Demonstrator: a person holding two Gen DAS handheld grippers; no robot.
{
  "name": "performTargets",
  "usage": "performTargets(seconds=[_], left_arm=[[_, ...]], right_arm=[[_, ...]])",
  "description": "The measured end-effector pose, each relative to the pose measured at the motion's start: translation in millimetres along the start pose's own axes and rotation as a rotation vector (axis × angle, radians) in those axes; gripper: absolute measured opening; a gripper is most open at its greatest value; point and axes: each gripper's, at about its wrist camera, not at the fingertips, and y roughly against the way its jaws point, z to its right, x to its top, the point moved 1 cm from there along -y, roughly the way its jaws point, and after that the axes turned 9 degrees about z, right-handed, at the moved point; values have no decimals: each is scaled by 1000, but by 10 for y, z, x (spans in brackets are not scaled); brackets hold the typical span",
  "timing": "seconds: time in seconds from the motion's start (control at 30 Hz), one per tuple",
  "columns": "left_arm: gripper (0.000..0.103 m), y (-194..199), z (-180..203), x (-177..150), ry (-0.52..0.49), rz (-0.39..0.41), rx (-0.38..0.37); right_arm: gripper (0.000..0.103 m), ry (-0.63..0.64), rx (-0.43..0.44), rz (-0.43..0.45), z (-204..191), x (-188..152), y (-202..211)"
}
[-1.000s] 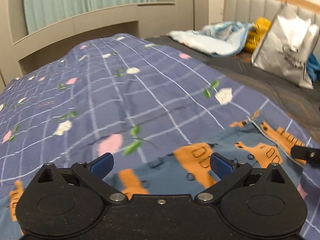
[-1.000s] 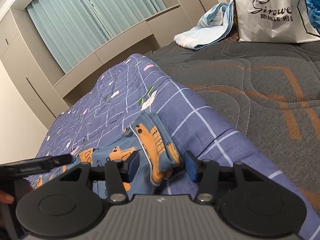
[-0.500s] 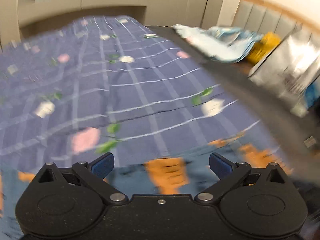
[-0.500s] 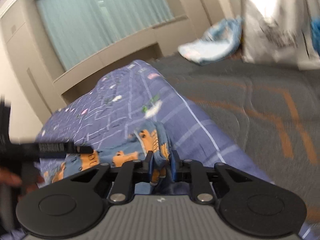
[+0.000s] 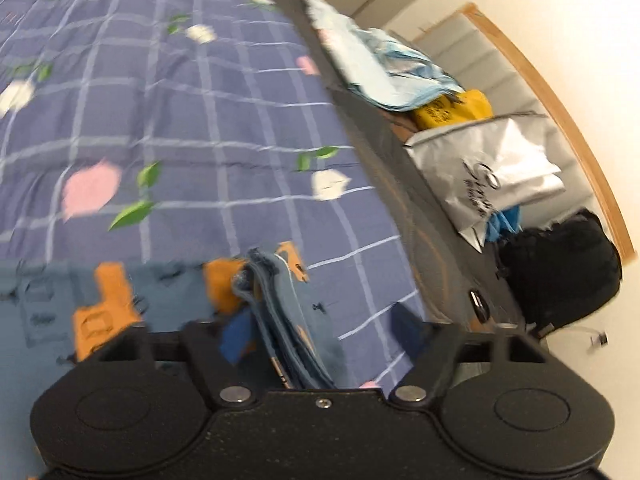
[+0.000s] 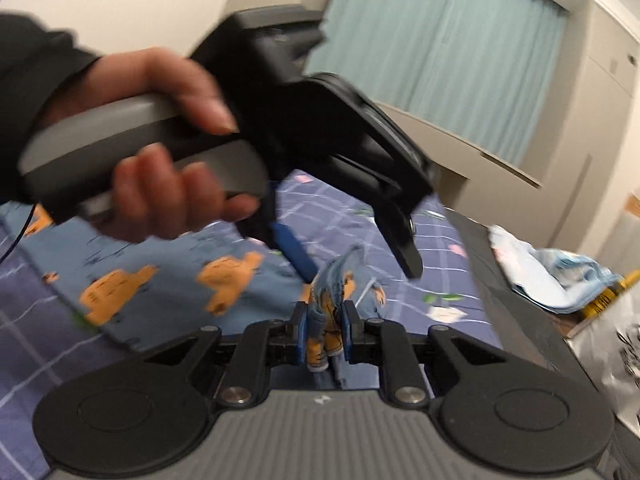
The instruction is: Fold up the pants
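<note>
- Lying on a purple-blue checked quilt (image 5: 224, 128) with pink and white flowers and green leaves, the pants (image 6: 168, 280) are blue-grey with orange vehicle prints; they spread flat to the left in both views.
- Right gripper (image 6: 323, 338): its blue pads are pressed together on a bunched edge of the pants, which stands up in a narrow fold between them.
- Left gripper (image 5: 320, 332): its jaws have just been closing and now stand about half apart. A raised fold of the pants (image 5: 288, 312) sits between them, close against the left blue pad (image 5: 236, 336); the other pad does not touch the cloth, so nothing is pinched.
- Seen from the right wrist, a hand (image 6: 168, 152) in a dark sleeve (image 6: 28, 92) grips the grey handle of the left gripper, whose fingers reach down above the held fold.
- Beside the quilt lies a dark grey mattress cover (image 5: 384, 152) with orange stitching.
- On it stand a silver bag (image 5: 492, 168) with dark script lettering too blurred to read, a yellow bag (image 5: 452, 108) with black print I cannot make out, a pale blue bundle of cloth (image 5: 384, 68) and a black bag (image 5: 560, 272).
- Behind, a pale green curtain (image 6: 448, 52) hangs over a beige window ledge, and a padded headboard (image 5: 516, 76) with a wooden rim lines the wall.
</note>
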Motion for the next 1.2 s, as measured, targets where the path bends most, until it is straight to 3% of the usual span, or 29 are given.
performTargets(seconds=[0.07, 0.1, 0.23, 0.4, 0.67, 0.93, 1.2], left_arm=[[17, -10, -122, -37, 30, 4, 33], [13, -9, -180, -50, 45, 8, 50], [10, 40, -319, -118, 93, 47, 42], [9, 123, -159, -129, 40, 89, 57], [9, 790, -70, -64, -28, 155, 90], [9, 1310, -612, -208, -4, 180, 179], [10, 1212, -1211, -452, 74, 174, 204]], right_arm=[[19, 15, 17, -9, -126, -11, -37], [19, 22, 17, -12, -160, -25, -47], [19, 27, 20, -29, -237, -75, -78], [19, 41, 7, -33, -241, -90, -90], [18, -36, 53, 42, -268, 209, 113], [18, -69, 212, 34, -658, 406, -17], [18, -75, 267, -87, -1006, 270, -318]])
